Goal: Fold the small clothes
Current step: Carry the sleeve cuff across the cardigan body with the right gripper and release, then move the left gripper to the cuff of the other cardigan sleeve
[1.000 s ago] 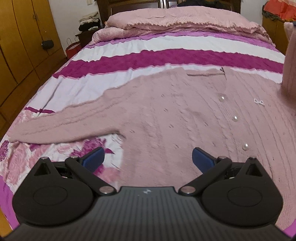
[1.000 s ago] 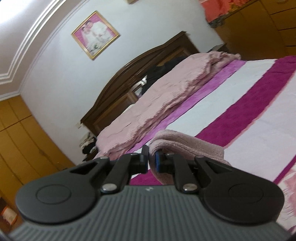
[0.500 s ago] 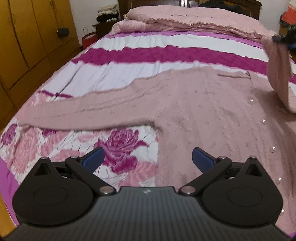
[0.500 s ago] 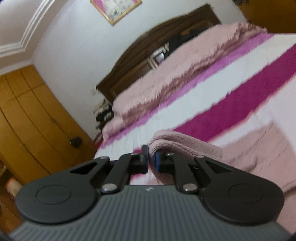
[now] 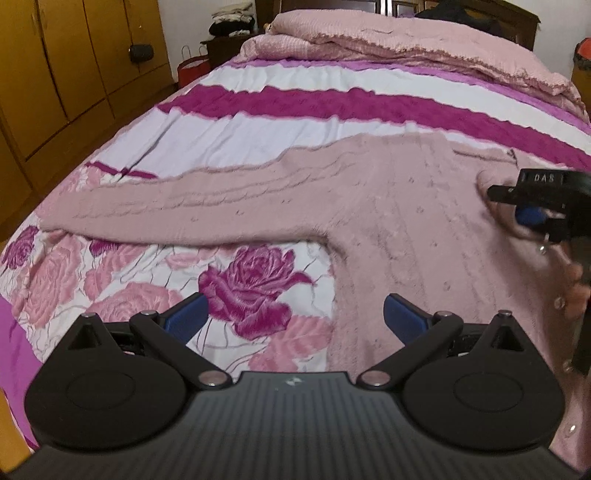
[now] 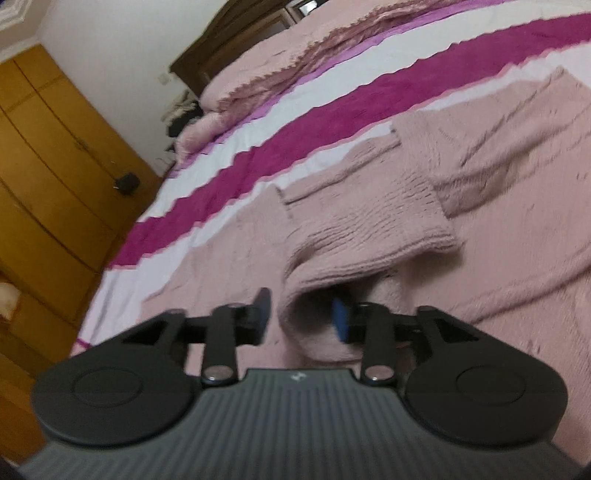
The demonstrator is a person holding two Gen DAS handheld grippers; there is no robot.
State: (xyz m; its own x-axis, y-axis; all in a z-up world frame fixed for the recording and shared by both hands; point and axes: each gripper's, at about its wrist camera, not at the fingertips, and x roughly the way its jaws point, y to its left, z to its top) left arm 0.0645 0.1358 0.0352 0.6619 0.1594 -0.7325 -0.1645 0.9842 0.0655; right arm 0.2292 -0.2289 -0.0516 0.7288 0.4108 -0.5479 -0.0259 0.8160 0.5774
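A wooden wardrobe (image 5: 55,74) is standing along the left side of the bed (image 5: 295,118), with a small dark bag (image 5: 140,52) hanging on its door and a red bag (image 5: 192,70) on the floor beyond it. A pile of clothes (image 5: 232,22) is lying on a dark stand near the headboard, and a folded pink blanket (image 5: 406,44) is lying across the head of the bed. The left hand-held gripper (image 5: 291,317) is being held wide open over the rose-printed bedspread, with nothing between its blue pads. A pink knitted cardigan (image 5: 369,206) is lying spread flat across the middle of the bed, one sleeve (image 5: 166,206) stretching out to the left. Further right, the right hand-held gripper (image 6: 301,314) is being opened just above the cardigan's front. The ribbed cuff (image 6: 376,229) of the other sleeve is lying folded over the body, its edge drooping between the parting pads, which no longer press on it.
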